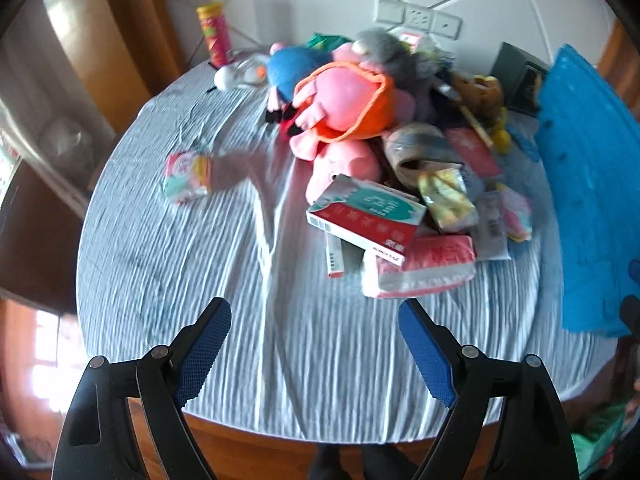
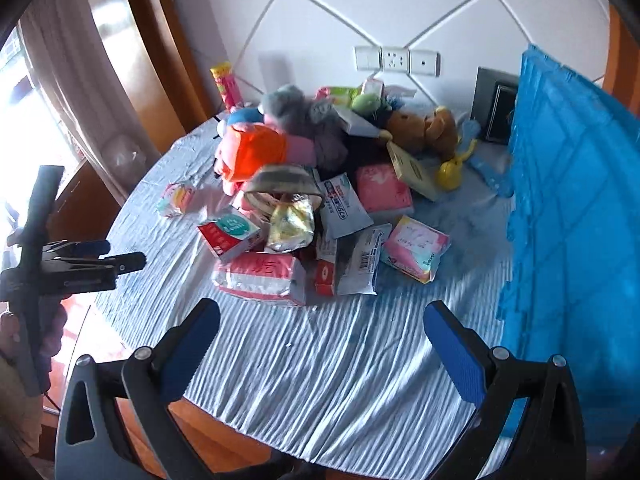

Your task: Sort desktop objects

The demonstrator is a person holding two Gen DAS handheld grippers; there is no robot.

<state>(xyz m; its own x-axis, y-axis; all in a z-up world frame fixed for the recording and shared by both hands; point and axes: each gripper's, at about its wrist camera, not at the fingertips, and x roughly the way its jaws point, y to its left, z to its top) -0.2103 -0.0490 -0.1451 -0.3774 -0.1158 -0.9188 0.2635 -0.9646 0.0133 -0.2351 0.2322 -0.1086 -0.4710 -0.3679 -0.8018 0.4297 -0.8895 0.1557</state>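
A heap of objects lies on a round table with a striped blue cloth (image 1: 200, 260). It holds pink plush toys (image 1: 344, 100), a grey plush (image 2: 316, 120), a brown plush (image 2: 424, 128), a red and green box (image 1: 366, 212), a pink tissue pack (image 1: 424, 268) and several pouches. A small pink packet (image 1: 187, 176) lies apart to the left, also in the right wrist view (image 2: 175, 199). My left gripper (image 1: 314, 312) is open and empty above the front cloth. My right gripper (image 2: 322, 312) is open and empty near the tissue pack (image 2: 260, 276).
A blue plastic crate (image 2: 572, 208) stands at the table's right side, also in the left wrist view (image 1: 588, 184). A red snack tube (image 1: 215, 34) stands at the back left. A dark frame (image 2: 494, 108) leans on the wall under the sockets (image 2: 398, 60). A wooden floor lies below the table edge.
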